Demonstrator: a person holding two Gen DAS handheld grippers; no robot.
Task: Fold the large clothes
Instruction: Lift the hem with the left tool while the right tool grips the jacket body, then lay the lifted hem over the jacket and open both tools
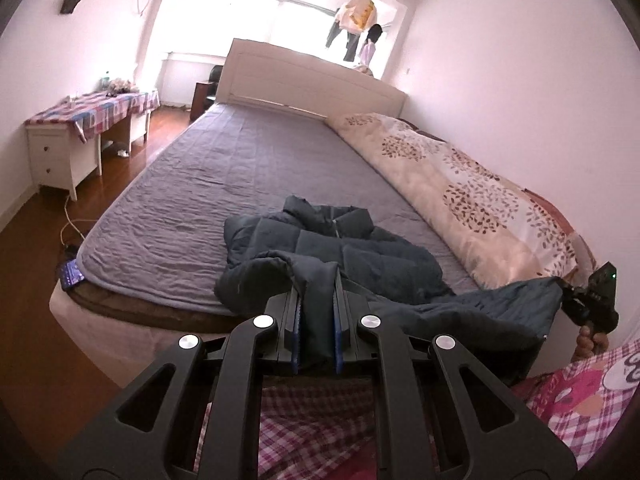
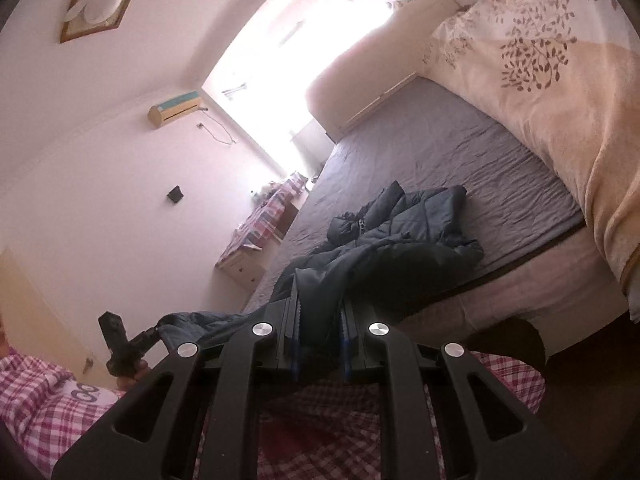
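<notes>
A dark blue-grey puffer jacket lies crumpled on the near end of the bed, its hem pulled off the bed's edge toward me. My left gripper is shut on a fold of the jacket's hem. My right gripper is shut on another part of the hem and holds it up. The right gripper also shows at the far right of the left wrist view, with stretched jacket fabric between the two. The left gripper shows at the lower left of the right wrist view. The jacket's body rests on the bed.
The bed has a grey quilted sheet and a white headboard. A rolled floral duvet lies along the right side by the wall. A white desk with a checked cloth stands left. A cable and phone lie on the wooden floor.
</notes>
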